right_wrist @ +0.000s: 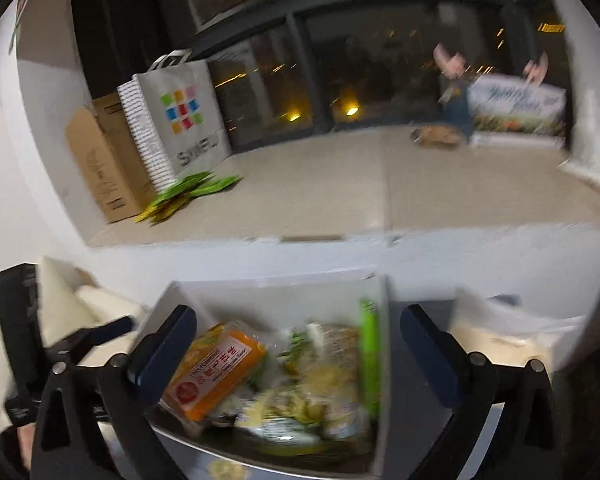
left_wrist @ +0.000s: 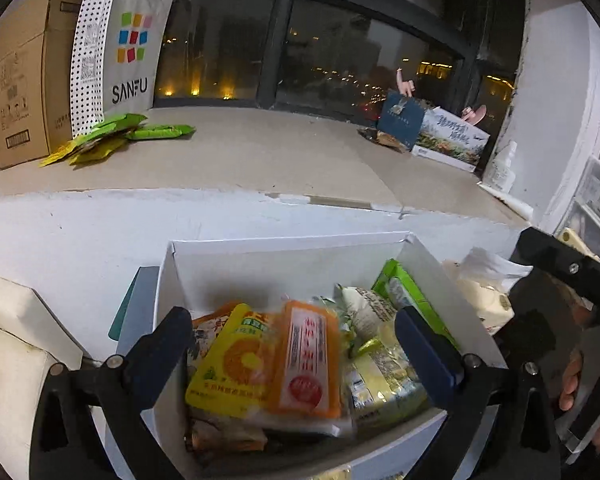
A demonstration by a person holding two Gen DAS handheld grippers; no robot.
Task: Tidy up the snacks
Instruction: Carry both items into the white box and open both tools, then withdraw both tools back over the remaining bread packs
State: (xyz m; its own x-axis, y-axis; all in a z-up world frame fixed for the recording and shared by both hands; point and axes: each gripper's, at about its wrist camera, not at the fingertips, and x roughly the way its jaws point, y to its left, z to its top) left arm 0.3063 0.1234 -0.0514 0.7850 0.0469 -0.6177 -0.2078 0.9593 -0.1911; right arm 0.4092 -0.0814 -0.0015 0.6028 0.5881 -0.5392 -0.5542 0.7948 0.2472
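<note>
An open white box (left_wrist: 284,246) (right_wrist: 276,286) holds several snack packets: an orange packet (left_wrist: 308,360) (right_wrist: 216,368), a yellow packet (left_wrist: 236,360) with a ring print, and a green packet (left_wrist: 404,292) (right_wrist: 369,344) leaning on the right wall. My left gripper (left_wrist: 292,320) hovers over the box with its jaws wide apart and nothing between the pads. My right gripper (right_wrist: 298,316) hangs over the same box, also open and empty; its view is blurred. More green and yellow packets (left_wrist: 112,136) (right_wrist: 188,192) lie on the window sill at the far left.
On the sill stand a cardboard box (left_wrist: 20,80) and a SANFU paper bag (left_wrist: 128,48) at the left, a blue box (left_wrist: 400,120) and a printed white box (left_wrist: 448,140) at the right. A white bottle (left_wrist: 500,168) and a tissue pack (left_wrist: 484,296) sit right of the snack box.
</note>
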